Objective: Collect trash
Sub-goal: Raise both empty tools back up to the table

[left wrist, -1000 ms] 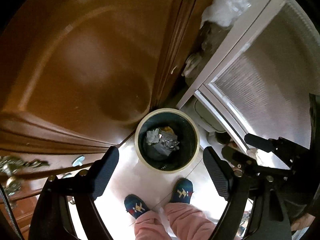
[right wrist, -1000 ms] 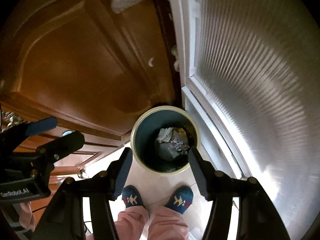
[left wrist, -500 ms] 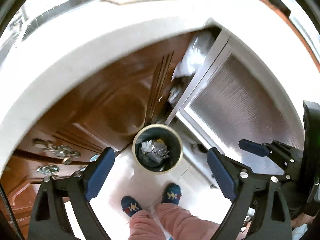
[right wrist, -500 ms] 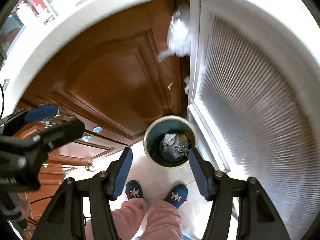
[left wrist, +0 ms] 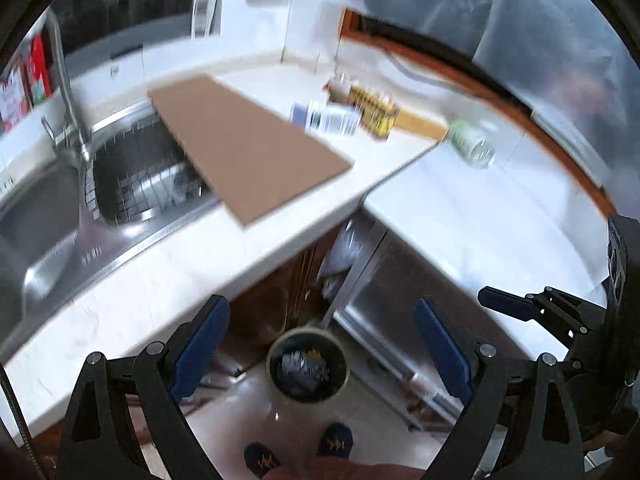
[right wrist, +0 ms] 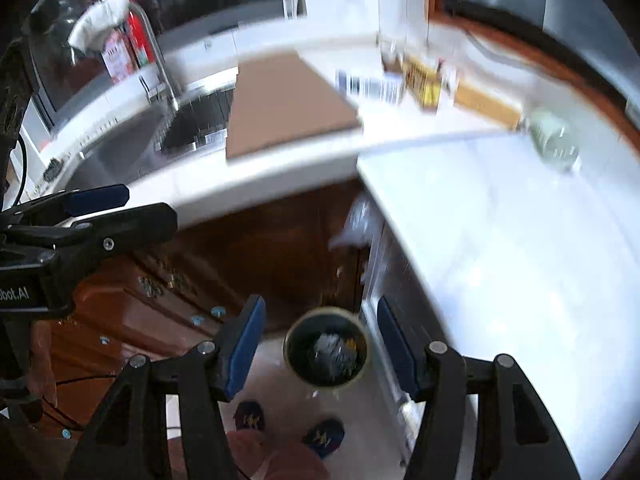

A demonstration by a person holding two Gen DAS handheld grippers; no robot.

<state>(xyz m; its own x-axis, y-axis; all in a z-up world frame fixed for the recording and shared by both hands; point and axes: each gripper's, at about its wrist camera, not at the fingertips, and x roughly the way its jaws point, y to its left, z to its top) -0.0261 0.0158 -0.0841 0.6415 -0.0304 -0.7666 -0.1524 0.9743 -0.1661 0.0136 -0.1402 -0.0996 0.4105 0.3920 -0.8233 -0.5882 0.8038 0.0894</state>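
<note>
My left gripper [left wrist: 320, 344] is spread wide with nothing between its blue pads; its jaws have just been opening further. My right gripper [right wrist: 320, 348] also stands apart and empty. Straight below both, on the pale floor by my slippers, sits the round waste bin [left wrist: 307, 365], already holding crumpled foil and paper.

Up on the white counter [left wrist: 132, 312] the remaining trash lies in a blurred row: a white labelled bottle on its side [left wrist: 326, 119], a yellow printed carton [left wrist: 374, 112] just behind it, and a small green-and-white can [left wrist: 471, 145] tipped over near the counter's corner. I judge all three light; the carton should crush easily, so I would pinch it across its narrow faces, while the can looks slick and likely to roll, best taken across its round middle.

A brown cardboard sheet [left wrist: 248, 148] overhangs the steel sink [left wrist: 132, 176]. Only the right view shows the red bottle [right wrist: 138, 42] behind the tap and the wooden drawers with small knobs.
</note>
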